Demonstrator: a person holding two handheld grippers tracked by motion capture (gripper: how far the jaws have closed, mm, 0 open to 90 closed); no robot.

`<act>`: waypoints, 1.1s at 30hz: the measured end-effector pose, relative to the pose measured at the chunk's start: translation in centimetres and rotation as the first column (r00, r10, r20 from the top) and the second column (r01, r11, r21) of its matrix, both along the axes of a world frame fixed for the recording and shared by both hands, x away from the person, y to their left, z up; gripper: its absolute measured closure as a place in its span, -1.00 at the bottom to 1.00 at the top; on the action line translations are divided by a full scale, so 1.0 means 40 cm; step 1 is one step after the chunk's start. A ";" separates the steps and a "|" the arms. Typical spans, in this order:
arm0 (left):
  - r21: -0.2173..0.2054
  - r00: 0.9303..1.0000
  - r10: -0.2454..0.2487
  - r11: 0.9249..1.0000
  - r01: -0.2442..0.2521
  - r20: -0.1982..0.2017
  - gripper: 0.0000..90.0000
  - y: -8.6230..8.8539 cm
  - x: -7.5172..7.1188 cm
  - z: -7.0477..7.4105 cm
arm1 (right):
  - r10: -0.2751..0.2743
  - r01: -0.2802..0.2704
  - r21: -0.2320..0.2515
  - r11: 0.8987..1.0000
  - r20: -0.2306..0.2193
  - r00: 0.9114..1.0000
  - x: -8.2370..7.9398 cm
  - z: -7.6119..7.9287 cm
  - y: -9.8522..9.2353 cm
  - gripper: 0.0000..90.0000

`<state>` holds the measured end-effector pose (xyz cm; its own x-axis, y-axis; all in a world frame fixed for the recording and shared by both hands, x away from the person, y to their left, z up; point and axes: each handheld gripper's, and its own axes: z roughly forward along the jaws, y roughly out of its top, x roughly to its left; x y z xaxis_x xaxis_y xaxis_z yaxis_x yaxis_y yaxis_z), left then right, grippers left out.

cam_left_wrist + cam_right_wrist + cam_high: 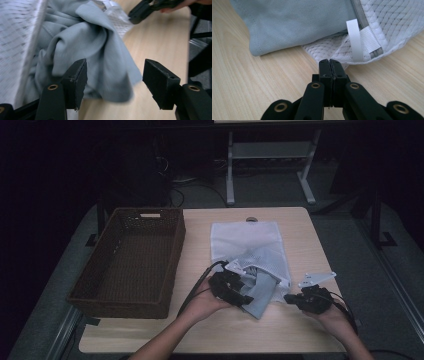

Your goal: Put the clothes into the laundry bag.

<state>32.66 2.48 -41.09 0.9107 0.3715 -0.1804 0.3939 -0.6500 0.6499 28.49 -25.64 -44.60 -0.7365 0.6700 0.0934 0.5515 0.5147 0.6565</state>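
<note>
Presently, items listed left to right across the table [150, 330].

Item: wicker basket [131, 260]. Dark brown, rectangular, standing on the left part of the table, well apart from the work. Nothing seen inside it.

Item: left gripper [234, 290]. Jaws spread, nothing pressed between them; in its own view the grey garment [95, 50] lies just ahead of and partly between the open jaws, untouched by the pads as far as can be told.

Item: grey garment. Bunched at the mouth of the white mesh laundry bag [245, 242], part of it inside, a loose fold spilling onto the wood at the bag's near edge.

Item: mesh laundry bag. Flat on the middle of the table, its far end neat, its near end rumpled and open.

Item: right gripper [329, 65]. Jaws pressed together on the bag's mesh edge, just below the white ribbon tab [354, 40] and zipper end [375, 51]; it appears to hold the mouth steady.

Handling note: the step looks like feeding the garment into the bag. Best done by taking the loose fold deep in the left jaws and pushing along the bag, while the right keeps the opening taut.

Obstructions: the zipper edge and slack mesh may snag the cloth.
</note>
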 end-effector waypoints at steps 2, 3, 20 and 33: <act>0.031 1.000 0.010 0.999 -0.010 0.006 -0.21 -0.022 0.013 -0.023 | 0.003 -0.003 0.001 1.000 0.000 1.000 0.001 0.000 -0.001 0.97; 0.048 1.000 0.009 0.999 -0.010 0.009 -0.18 -0.031 0.019 -0.034 | 0.005 -0.005 0.002 1.000 0.003 1.000 0.001 0.000 -0.002 0.97; -0.062 0.997 0.068 0.996 -0.066 0.035 0.87 0.000 0.063 0.012 | -0.002 0.002 -0.017 1.000 0.013 1.000 0.003 0.008 -0.022 0.94; -0.085 0.997 0.068 0.994 -0.065 0.037 0.87 0.005 0.072 0.023 | 0.068 -0.069 0.008 0.998 0.089 0.994 0.033 0.031 0.062 0.37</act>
